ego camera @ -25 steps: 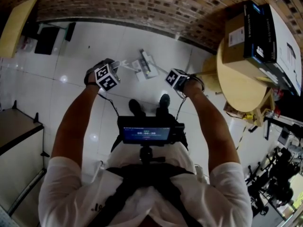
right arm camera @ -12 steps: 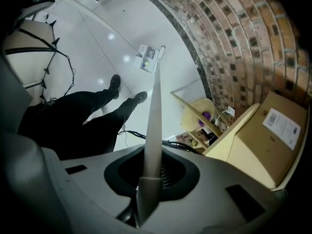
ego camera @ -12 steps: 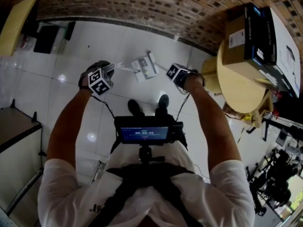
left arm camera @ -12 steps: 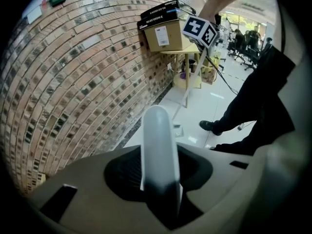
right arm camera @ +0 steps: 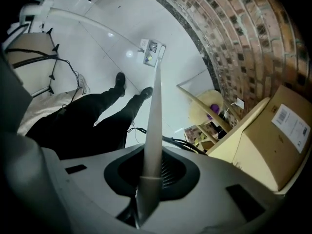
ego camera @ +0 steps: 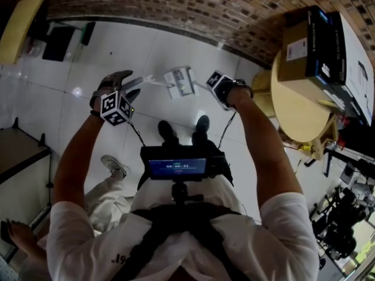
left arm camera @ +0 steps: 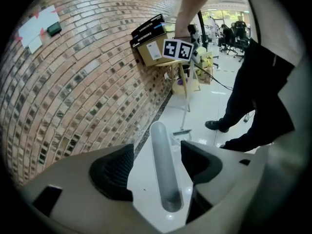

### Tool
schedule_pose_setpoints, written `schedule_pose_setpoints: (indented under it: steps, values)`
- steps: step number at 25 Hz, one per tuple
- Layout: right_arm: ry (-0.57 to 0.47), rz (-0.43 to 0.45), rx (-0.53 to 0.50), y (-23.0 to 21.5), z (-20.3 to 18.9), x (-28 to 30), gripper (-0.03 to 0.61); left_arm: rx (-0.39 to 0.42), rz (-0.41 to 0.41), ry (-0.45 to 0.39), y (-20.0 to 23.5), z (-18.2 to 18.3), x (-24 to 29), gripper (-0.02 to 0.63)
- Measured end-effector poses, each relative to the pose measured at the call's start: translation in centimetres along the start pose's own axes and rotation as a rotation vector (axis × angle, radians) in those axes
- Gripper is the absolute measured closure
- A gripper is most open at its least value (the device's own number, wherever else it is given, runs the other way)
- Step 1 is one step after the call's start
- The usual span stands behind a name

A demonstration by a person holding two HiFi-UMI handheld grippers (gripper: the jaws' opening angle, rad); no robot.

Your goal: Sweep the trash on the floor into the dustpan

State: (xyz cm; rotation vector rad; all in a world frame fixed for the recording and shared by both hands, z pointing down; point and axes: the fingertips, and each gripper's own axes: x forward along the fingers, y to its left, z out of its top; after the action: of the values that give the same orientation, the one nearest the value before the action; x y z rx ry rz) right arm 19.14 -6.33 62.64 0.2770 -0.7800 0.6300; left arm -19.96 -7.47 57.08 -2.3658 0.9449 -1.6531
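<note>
The heads of a white dustpan and brush set (ego camera: 179, 81) lie together on the white tile floor ahead of my shoes. A round pale handle (left arm camera: 163, 172) runs from that set up between the jaws of my left gripper (left arm camera: 156, 160) (ego camera: 136, 84). Those jaws have just been opening and now stand open, with the pads off the handle. My right gripper (right arm camera: 151, 172) (ego camera: 207, 82) is shut on a second, long white handle (right arm camera: 155, 106), which slopes down to the set (right arm camera: 152, 50). I cannot make out any trash.
A brick wall (ego camera: 176, 4) runs along the far side. A round wooden table (ego camera: 299, 107) with cardboard boxes (ego camera: 304, 40) stands at the right and a dark cabinet (ego camera: 23, 157) at the left. Another person's leg and shoe (ego camera: 114, 165) are at my lower left.
My left gripper let go of the round handle and drew back to the left. The right gripper kept its grip and place. Another person's leg has come into view at lower left.
</note>
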Motion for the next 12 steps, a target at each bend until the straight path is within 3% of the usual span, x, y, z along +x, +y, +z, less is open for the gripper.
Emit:
schedule_pose_setpoints:
  steps: [5,9,12]
  values:
    - [0.002,0.067,0.03,0.0,0.7,0.1,0.52,0.166,0.131,-0.044,1.1,2.0,-3.9,0.223]
    - [0.007,0.143,0.059,0.5,1.7,0.9,0.518,0.198,0.234,-0.215,0.0,8.5,-8.5,0.216]
    - [0.013,0.203,0.08,0.8,2.5,1.7,0.518,0.202,0.236,-0.371,-2.9,14.8,-11.1,0.216]
